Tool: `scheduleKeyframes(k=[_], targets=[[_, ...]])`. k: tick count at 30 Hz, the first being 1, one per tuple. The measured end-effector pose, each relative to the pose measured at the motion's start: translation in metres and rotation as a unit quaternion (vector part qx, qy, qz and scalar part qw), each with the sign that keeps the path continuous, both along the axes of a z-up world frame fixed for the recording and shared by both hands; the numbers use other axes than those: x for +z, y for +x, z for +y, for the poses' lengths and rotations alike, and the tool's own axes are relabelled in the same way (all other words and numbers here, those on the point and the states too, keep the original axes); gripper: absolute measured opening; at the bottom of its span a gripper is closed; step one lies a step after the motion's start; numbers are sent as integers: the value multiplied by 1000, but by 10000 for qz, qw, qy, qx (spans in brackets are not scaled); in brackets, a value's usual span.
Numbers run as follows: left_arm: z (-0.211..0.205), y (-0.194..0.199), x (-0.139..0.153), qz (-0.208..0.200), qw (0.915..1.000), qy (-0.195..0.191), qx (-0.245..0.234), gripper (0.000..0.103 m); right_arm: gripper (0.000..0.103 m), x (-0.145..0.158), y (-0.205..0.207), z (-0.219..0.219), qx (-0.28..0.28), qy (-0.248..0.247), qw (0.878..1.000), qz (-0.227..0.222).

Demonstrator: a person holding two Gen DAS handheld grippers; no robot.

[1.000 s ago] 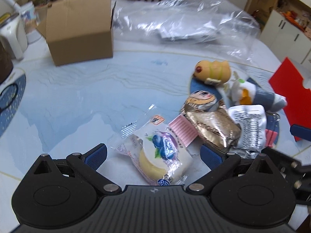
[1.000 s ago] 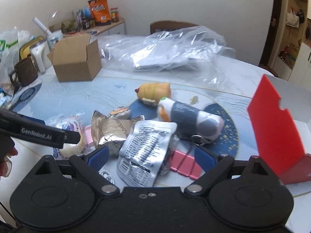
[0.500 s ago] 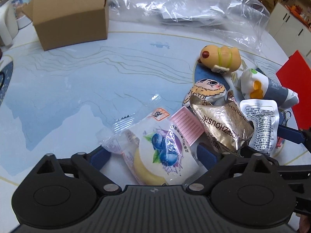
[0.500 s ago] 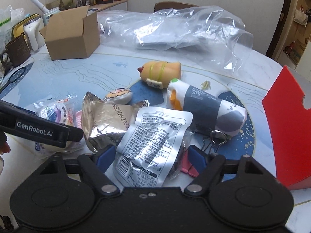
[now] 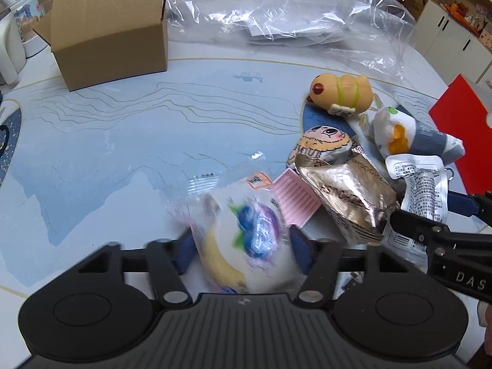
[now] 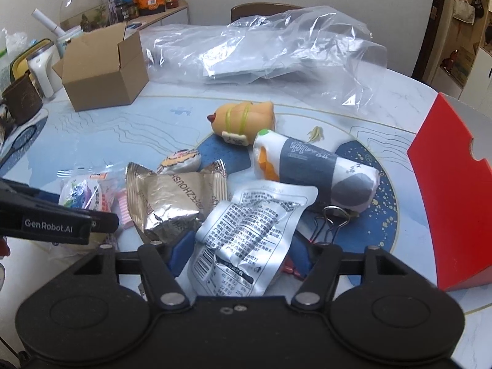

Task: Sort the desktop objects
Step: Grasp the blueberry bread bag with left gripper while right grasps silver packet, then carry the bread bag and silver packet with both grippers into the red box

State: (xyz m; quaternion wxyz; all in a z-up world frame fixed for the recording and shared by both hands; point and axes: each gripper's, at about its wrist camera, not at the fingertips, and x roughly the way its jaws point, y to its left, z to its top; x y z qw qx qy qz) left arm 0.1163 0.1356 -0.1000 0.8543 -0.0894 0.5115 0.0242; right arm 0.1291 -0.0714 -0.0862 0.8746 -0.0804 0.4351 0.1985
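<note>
A heap of small items lies on the blue-patterned round table [image 5: 123,141]. My left gripper [image 5: 243,246] is closing around a clear-wrapped blueberry bun [image 5: 246,240], its blue pads against both sides. My right gripper [image 6: 236,255] is closing around a silver printed pouch [image 6: 246,230], pads at its sides. Beside these lie a gold foil packet [image 6: 172,200], a pink card [image 5: 295,200], a round cartoon-face snack [image 5: 323,144], a yellow duck toy [image 6: 243,117], a grey-and-white wrapped roll [image 6: 313,166] and a black binder clip [image 6: 329,221].
An open cardboard box [image 5: 107,27] stands at the far left. A crumpled clear plastic bag [image 6: 261,52] covers the far side. A red folder stand [image 6: 452,184] stands at the right edge. A mug [image 6: 21,101] and a white appliance sit far left.
Both grippers moved forward and down onto the heap. The left jaws narrowed around the blueberry bun. The right jaws narrowed around the silver pouch.
</note>
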Motion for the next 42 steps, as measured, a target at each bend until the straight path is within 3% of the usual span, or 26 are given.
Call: scheduleKeyframes(k=[20, 31, 42], targets=[[-11, -28, 34, -309, 9990, 15, -332, 55, 64, 41, -31, -21, -127, 288, 9988, -363], [-50, -29, 58, -564, 9950, 180, -800, 55, 64, 59, -46, -54, -295, 418, 9971, -557], [-108, -13, 77, -764, 9919, 281, -973, 55, 64, 70, -39, -111, -391, 593, 9952, -679]])
